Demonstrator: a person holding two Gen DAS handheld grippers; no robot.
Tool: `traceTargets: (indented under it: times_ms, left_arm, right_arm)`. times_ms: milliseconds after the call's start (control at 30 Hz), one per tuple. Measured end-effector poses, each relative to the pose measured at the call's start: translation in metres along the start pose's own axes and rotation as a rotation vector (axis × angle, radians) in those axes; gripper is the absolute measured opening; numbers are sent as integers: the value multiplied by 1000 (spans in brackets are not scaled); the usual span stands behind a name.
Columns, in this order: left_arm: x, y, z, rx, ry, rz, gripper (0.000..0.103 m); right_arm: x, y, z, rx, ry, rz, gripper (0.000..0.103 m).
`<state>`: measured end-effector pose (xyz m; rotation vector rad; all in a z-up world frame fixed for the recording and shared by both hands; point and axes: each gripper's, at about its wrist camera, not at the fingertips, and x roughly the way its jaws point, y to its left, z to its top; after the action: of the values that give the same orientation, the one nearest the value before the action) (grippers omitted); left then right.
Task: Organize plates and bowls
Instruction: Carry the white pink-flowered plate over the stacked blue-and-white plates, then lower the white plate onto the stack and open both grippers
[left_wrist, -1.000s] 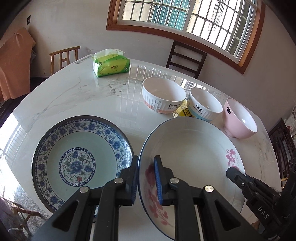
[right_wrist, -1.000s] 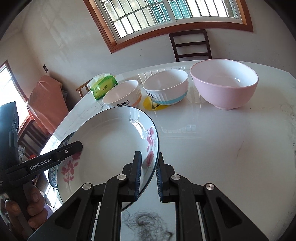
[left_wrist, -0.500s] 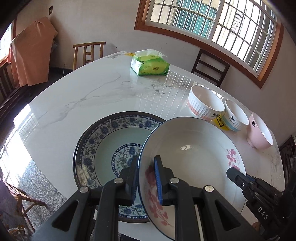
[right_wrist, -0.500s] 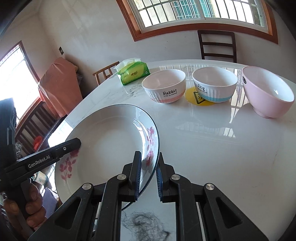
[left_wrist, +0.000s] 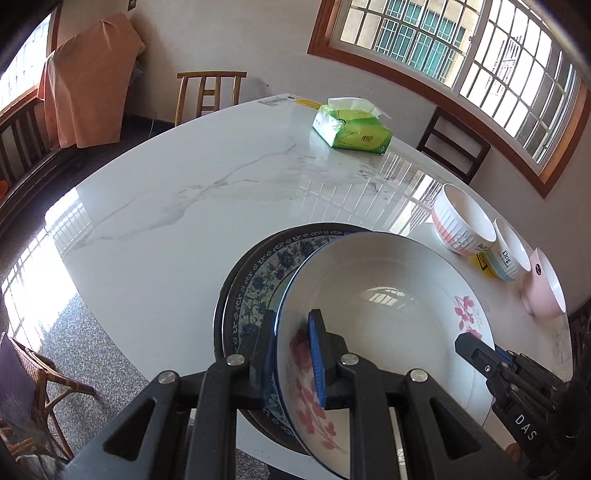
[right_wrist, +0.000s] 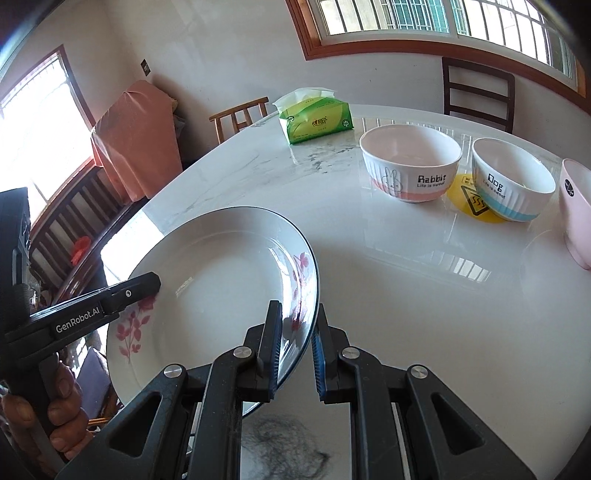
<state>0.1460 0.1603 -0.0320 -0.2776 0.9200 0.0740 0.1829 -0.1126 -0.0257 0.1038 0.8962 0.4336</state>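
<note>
Both grippers hold a white plate with pink flowers (left_wrist: 384, 314) (right_wrist: 221, 280) by opposite rims, above the table. My left gripper (left_wrist: 291, 358) is shut on its near-left rim. My right gripper (right_wrist: 297, 347) is shut on its right rim; it also shows in the left wrist view (left_wrist: 480, 354). The left gripper shows in the right wrist view (right_wrist: 147, 284). A blue-patterned plate (left_wrist: 255, 288) lies on the table, partly under the held plate. A Rabbit bowl (right_wrist: 410, 162), a Dog bowl (right_wrist: 513, 181) and a pink bowl (right_wrist: 576, 214) stand in a row to the right.
A green tissue pack (left_wrist: 351, 129) lies at the far side of the white marble table (left_wrist: 177, 206). A yellow sticker (right_wrist: 469, 199) is under the Dog bowl. Chairs (left_wrist: 207, 92) stand around the table. A dark smudge (right_wrist: 288, 454) marks the table near the right gripper.
The flowered plate, held by both grippers, has moved left over the blue-patterned plate and now covers part of it. The bowls have shifted rightward in both views.
</note>
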Motion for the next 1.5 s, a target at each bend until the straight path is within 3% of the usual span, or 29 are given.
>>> traceTargets:
  times_ms: [933,1133,1500]
  left_arm:
    - [19,18,4,-34,31,7,17]
    - [7,11,7,9,-34,48,17]
    - [-6,-2,1,55,-84,67,17]
  right_arm:
    - [34,26,6,-95,-9,-29,15]
    - [35,29,6,-128,-28,-60,16]
    - [38,35,3,-196,-67,-97,21]
